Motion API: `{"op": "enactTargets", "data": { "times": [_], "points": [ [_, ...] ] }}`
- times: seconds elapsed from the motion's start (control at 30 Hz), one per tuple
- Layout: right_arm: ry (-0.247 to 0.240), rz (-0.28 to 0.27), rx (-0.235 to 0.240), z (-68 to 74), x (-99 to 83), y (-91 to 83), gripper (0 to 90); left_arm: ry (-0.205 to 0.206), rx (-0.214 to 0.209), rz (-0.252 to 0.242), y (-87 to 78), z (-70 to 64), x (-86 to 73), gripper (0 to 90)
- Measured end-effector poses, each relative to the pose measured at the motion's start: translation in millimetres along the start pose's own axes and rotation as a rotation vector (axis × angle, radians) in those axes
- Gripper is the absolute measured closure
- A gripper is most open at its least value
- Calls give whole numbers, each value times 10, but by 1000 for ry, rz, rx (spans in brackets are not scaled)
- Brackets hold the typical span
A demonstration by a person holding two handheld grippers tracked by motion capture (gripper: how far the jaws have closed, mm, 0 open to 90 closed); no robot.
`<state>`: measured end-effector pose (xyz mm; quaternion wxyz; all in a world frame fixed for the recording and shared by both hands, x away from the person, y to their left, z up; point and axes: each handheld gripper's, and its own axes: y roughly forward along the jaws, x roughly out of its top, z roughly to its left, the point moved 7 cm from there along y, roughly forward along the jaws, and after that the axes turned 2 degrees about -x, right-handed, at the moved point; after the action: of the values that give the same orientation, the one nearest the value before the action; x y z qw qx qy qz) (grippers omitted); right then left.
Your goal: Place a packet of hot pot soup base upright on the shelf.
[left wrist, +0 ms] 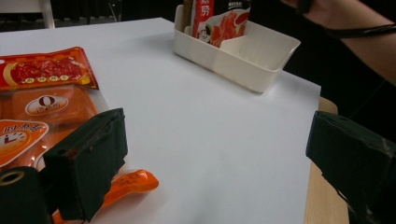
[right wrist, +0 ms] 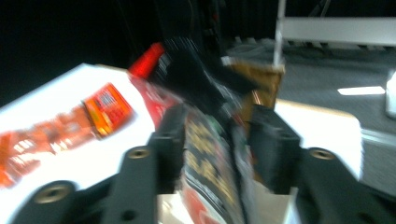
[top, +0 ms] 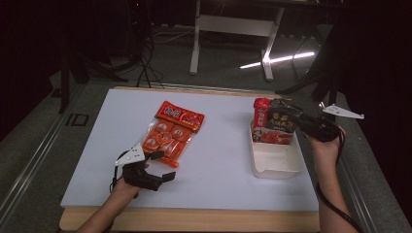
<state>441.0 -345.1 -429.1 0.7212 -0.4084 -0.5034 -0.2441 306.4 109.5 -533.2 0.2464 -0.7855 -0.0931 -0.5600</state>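
The white rectangular tabletop (top: pixel 214 145) is carrying everything, and at about four o'clock on it the cream plastic bin with an inner divider (top: pixel 277 167) is sitting with its far compartment taking packets while the near one is lying bare. Over at about nine o'clock the large orange-and-red clear-fronted snack bag (top: pixel 171 132) is lying flat, not yet moved, so the packing looks roughly half done, with this bag left to go in. In the bin's far compartment a red upright packet (top: pixel 261 110) is standing, and just beside it the dark black-and-gold foil snack packet (top: pixel 283 119) is being lowered or steadied; the right gripper view is blurred, so I am judging that it is seated rather than hanging above. The right gripper (right wrist: pixel 219 140) is clenching that dark packet near its top edge, jaws pressing both faces. The left gripper (left wrist: pixel 212 158) is hanging released, jaws spread wide, at the orange bag's near corner, six o'clock of it, touching nothing.
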Motion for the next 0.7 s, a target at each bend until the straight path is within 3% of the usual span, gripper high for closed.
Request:
{"op": "enactTargets", "data": {
  "times": [0.07,0.23,0.4,0.57,0.6,0.7],
  "points": [
    [24,-23,-8,15,64,-80,510,-15,-3,-1,-4,4,3,59],
    [-15,-48,-40,122,176,-212,414,-26,11,-9,-22,33,19,59],
    [-60,-78,-55,399,300,-378,303,-83,-16,14,-28,38,2,60],
    [-70,-88,-21,656,261,-411,200,-94,3,60,-31,35,-8,58],
    [-70,-88,-21,656,261,-411,200,-94,3,60,-31,35,-8,57],
    [-78,-77,21,836,168,-389,140,-92,22,72,-47,51,-6,58]
  ]
}}
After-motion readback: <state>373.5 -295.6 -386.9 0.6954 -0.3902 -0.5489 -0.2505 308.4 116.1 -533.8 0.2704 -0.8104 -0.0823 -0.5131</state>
